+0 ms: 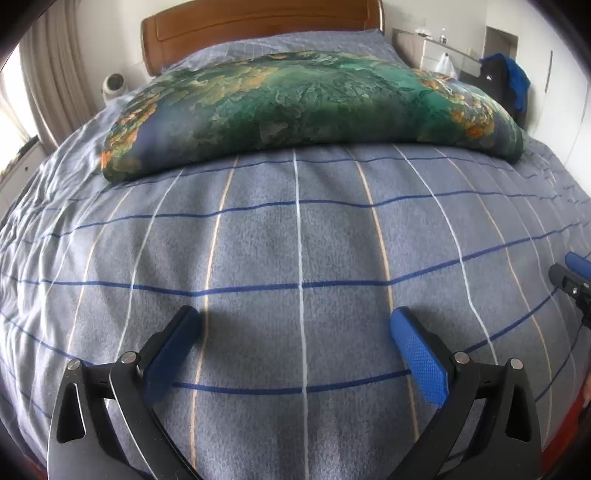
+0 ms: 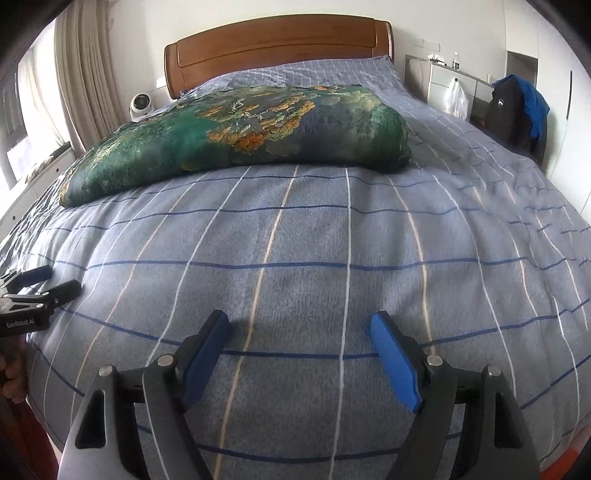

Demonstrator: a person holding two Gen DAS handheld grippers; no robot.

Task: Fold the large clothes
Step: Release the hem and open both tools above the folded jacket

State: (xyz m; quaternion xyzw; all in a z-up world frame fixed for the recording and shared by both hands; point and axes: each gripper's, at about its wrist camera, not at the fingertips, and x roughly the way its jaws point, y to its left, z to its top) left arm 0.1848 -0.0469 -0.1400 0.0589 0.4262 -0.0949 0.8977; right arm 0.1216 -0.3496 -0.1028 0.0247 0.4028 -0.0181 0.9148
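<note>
the left claw (image 1: 295, 325) hangs low over the near part of the bed, its two fingers spread wide apart with nothing between them, aimed toward the headboard (image 1: 258, 26). the right claw (image 2: 299, 328) sits in the same pose beside it, fingers also wide apart and holding nothing, over the same stretch of cover. each claw shows at the edge of the other's view: the right one at the far right edge of the left wrist view, the left one at the left edge of the right wrist view, where its jaws also stand apart. the fingers are black angular arms with metal pivot pins and blue pads (image 1: 421, 358) with a fine dimpled grip texture. under both lies a grey-blue bed cover (image 2: 314, 258), a soft brushed-looking fabric crossed by thin dark blue, white and pale orange lines in a grid, smooth near the claws and wrinkled toward the sides. the folded quilt (image 1: 295, 107) lies across the bed beyond the claws, well apart from them, its long axis running side to side, parallel to the wooden headboard. it is a thick, puffy, shiny bundle printed in green with orange and teal patches, with rounded edges. a beige curtain (image 2: 88, 74) hangs at the left, and a dark bag with a blue cloth (image 2: 532, 103) stands at the right.
</note>
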